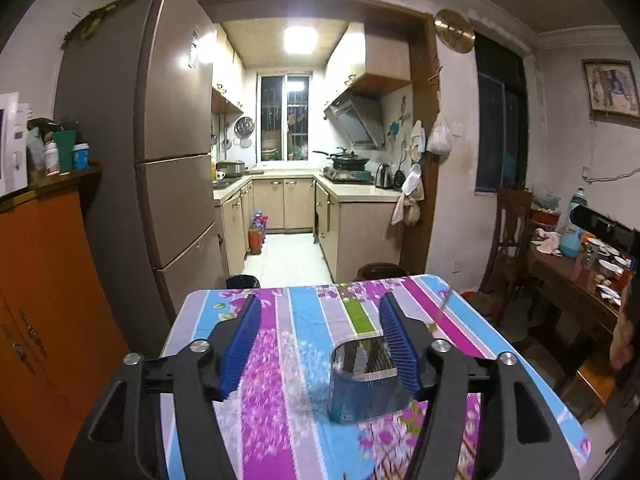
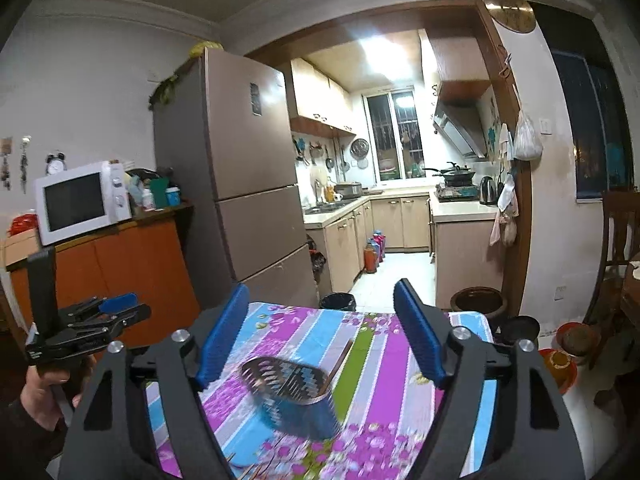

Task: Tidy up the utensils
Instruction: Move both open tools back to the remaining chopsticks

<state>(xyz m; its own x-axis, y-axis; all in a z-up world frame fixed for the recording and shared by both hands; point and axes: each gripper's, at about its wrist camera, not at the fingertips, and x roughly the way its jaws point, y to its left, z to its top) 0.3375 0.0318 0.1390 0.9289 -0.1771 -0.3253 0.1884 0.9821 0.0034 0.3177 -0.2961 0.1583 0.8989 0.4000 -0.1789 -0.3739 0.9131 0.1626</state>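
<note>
Utensil holder [image 1: 362, 380], a dark metal mesh cup blurred in both views, stands on the worktop [image 1: 280, 312], which wears a floral cloth striped in purple, blue, grey and green. Seen from the left wrist, the holder sits low between the blue pads of the left gripper [image 1: 320, 340], close against the right-hand pad, though no pad presses on it; the jaws stand wide apart. A thin stick [image 1: 444, 306], perhaps a chopstick, rises slantwise just beyond the holder towards the cloth's far right corner.

From the right wrist, the right gripper [image 2: 320, 336] likewise frames the holder [image 2: 292, 392] with its jaws spread open and both pads clear of it. A slim brown utensil [image 2: 338, 364] leans out of the holder's far rim. Left of the holder in this view, the left gripper [image 2: 120, 306] appears side-on, carried by a hand [image 2: 44, 392] in a dark sleeve.

Beyond the holder stand a tall brown refrigerator [image 2: 240, 168], a black bin [image 2: 338, 301] and a lit galley kitchen.
</note>
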